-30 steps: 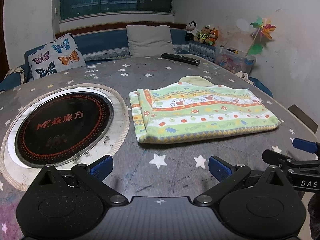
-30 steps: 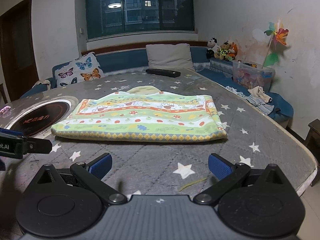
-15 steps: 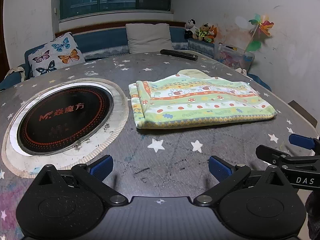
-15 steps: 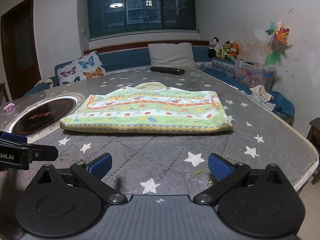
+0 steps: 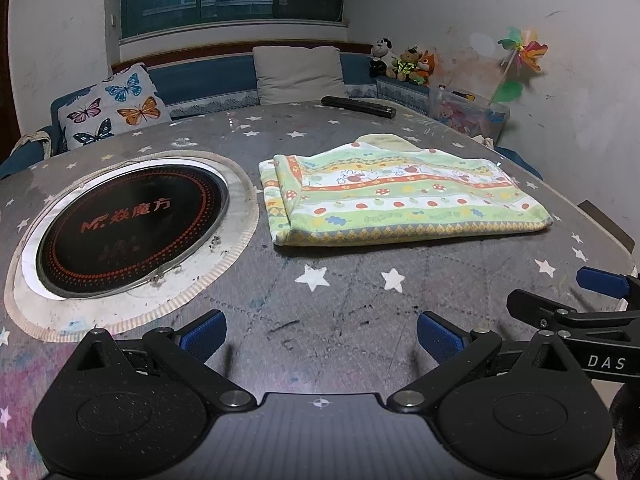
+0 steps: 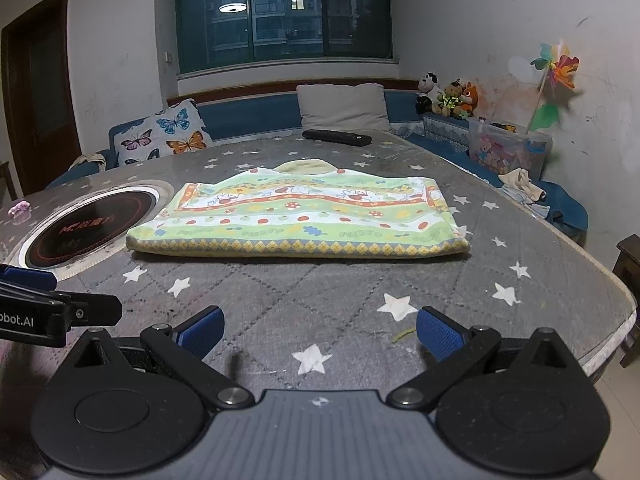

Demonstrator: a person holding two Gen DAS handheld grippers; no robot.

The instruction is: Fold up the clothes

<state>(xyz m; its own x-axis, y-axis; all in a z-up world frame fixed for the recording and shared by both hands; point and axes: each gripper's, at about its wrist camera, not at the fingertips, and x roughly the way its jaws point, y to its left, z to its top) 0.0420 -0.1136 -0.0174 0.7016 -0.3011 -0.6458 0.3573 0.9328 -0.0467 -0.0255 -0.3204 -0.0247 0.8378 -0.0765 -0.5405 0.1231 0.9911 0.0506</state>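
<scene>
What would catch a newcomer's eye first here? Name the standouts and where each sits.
The folded green patterned garment lies flat in the middle of the star-print table, brightest thing in view. To its left, set into the table, is a round black cooktop with red lettering. In the foreground the left gripper and right gripper are both open and empty, short of the garment's near edge.

At my ten o'clock a round black induction cooker (image 5: 128, 226) sits sunk into the star-patterned grey tabletop (image 5: 340, 304). A black remote (image 5: 359, 106) lies at the far edge toward one o'clock. Beyond it, on the blue bench, I see a butterfly cushion (image 5: 112, 110), a plain pillow (image 5: 298, 74), stuffed toys (image 5: 404, 65) and a pinwheel (image 5: 520, 56).
</scene>
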